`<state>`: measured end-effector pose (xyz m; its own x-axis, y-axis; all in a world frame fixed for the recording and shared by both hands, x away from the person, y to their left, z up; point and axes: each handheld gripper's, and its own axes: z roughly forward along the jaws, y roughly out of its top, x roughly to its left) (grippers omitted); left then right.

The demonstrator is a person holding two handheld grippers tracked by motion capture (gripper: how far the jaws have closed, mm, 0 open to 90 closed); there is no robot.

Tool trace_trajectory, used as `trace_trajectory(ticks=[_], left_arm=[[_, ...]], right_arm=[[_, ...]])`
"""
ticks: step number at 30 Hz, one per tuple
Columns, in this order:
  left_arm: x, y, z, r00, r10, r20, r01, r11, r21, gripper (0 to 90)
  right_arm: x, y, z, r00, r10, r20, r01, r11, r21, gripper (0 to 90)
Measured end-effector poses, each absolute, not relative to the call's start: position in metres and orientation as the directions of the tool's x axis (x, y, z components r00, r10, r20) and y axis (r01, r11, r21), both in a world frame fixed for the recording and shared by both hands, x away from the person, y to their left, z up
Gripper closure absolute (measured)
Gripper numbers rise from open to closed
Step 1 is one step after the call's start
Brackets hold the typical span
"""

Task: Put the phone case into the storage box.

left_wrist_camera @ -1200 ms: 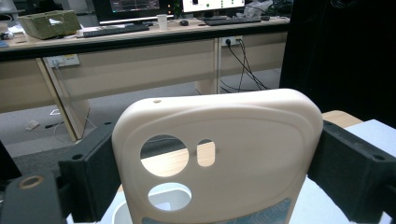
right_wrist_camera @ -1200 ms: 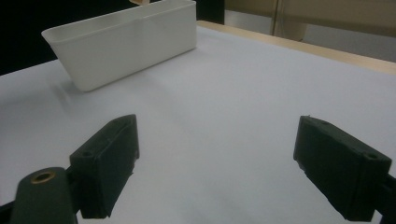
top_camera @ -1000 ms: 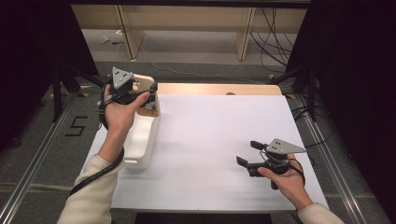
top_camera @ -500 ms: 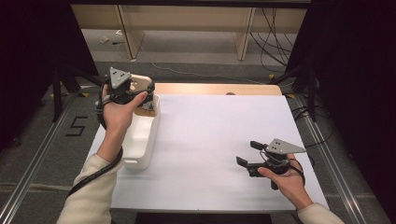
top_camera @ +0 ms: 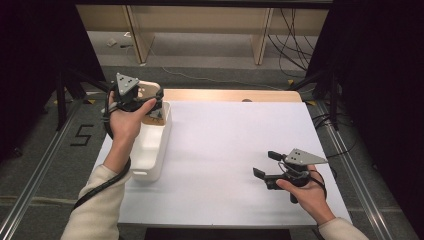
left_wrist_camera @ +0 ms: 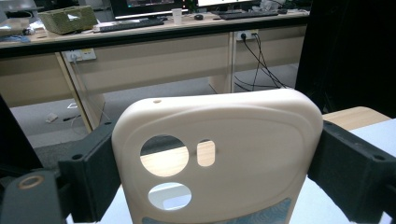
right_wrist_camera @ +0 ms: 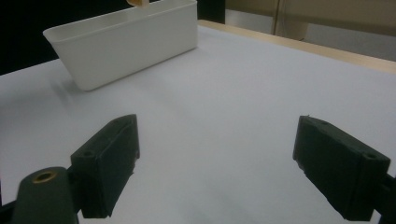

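Cream long sleeves [top_camera: 97, 210] are worn on both forearms. Each gripper, left [top_camera: 152, 105] and right [top_camera: 265, 165], is built in black, topped by a grey three-cornered plate [top_camera: 305, 157], with thick blocky jaws. A black cable [top_camera: 102, 185] is trailed. What may be a brass-coloured ring [right_wrist_camera: 45, 177] is seen beside one jaw.

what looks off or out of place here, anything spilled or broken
Nothing spilled or broken. The white bin sits upright on the table's left side. The left gripper is shut on a cream phone case, held above the bin's far end. The right gripper hovers open over bare tabletop.
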<state>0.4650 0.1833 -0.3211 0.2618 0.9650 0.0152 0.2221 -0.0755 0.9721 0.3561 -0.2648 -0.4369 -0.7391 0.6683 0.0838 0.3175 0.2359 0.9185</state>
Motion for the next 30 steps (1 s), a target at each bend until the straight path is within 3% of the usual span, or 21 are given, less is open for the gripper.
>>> trace_trajectory(ticks=[30], left_arm=[[0.4703,0.1875,-0.3293,0.255,0.967,0.017,0.236,-0.079,0.969,10.5]], right_arm=[[0.3563,-0.2648,-0.4369,-0.740,0.667,0.086,0.318,0.234,0.919,15.6]])
